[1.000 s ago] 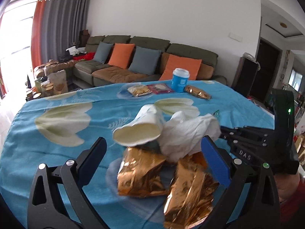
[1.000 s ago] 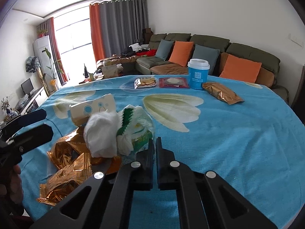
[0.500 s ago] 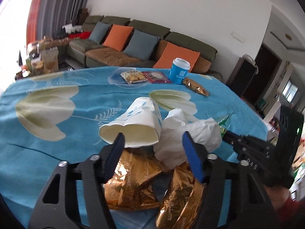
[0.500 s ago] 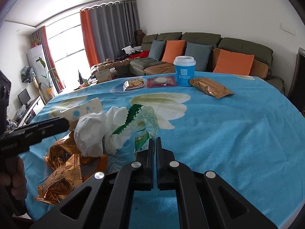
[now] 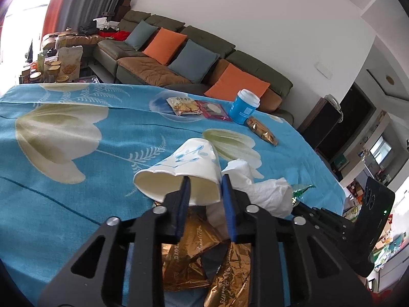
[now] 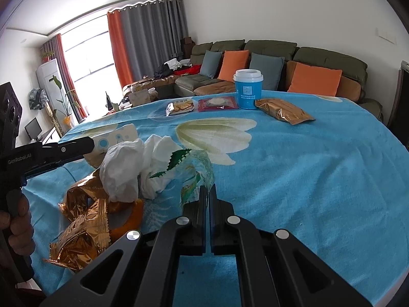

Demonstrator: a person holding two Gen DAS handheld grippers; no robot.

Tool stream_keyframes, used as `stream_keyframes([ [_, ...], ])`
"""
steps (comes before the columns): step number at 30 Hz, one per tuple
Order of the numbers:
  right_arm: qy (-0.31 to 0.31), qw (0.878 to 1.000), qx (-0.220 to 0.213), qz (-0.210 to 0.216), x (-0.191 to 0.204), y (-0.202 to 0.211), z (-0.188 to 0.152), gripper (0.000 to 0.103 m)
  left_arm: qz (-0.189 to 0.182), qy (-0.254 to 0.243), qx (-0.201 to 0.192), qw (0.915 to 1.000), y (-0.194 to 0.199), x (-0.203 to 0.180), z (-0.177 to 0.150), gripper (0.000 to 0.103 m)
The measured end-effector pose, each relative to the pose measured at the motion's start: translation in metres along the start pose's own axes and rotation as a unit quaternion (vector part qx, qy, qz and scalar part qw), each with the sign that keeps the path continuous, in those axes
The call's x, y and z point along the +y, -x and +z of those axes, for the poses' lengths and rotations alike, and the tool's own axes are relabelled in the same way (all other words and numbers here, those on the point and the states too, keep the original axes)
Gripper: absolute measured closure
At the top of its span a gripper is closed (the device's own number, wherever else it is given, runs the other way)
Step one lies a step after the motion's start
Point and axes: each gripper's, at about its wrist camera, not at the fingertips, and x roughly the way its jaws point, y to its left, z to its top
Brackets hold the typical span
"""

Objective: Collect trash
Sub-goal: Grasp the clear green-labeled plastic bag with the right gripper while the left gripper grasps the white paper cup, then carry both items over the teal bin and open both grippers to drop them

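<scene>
Left hand-held gripper (image 5: 204,181) has just closed on crushed paper cup's (image 5: 189,168) rim.

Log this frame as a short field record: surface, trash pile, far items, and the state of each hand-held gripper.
surface: blue floral cloth
pile: paper cup on its side, tissues, gold wrappers, clear green-printed bag
far items: blue lidded cup, biscuit pack, red pack, gold pack
left hand-held gripper: jaws just closing, pinching the paper cup's rim
right hand-held gripper: shut on the clear bag's edge

Daylight is pouring through a window (image 6: 84,58) with orange-grey curtains (image 6: 143,35); a green sofa (image 6: 281,58) is sitting against a white wall (image 6: 281,7)
</scene>
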Motion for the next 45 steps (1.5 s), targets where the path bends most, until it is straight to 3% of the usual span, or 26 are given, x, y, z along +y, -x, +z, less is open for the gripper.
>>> stream_keyframes([
  [7,0.0,1.0,0.001,-0.003,0.001,0.001,0.0,0.102,-0.001,-0.013,-0.021,0.9997,0.011,-0.006,0.001,0.099],
  [17,0.003,1.0,-0.013,-0.009,0.001,0.011,0.004,0.102,-0.011,-0.054,-0.049,0.9973,0.027,-0.021,0.001,0.1],
  [26,0.017,0.998,-0.056,-0.001,0.014,0.039,0.02,0.102,0.03,-0.094,-0.11,0.9889,0.075,-0.03,-0.001,0.1],
  [36,0.068,0.99,-0.107,0.056,0.076,0.068,0.047,0.102,0.074,-0.085,-0.162,0.9804,0.15,-0.009,-0.019,0.1],
  [45,0.118,0.976,-0.099,0.152,0.157,0.06,0.056,0.102,0.123,-0.057,-0.213,0.9675,0.232,0.022,-0.047,0.1],
])
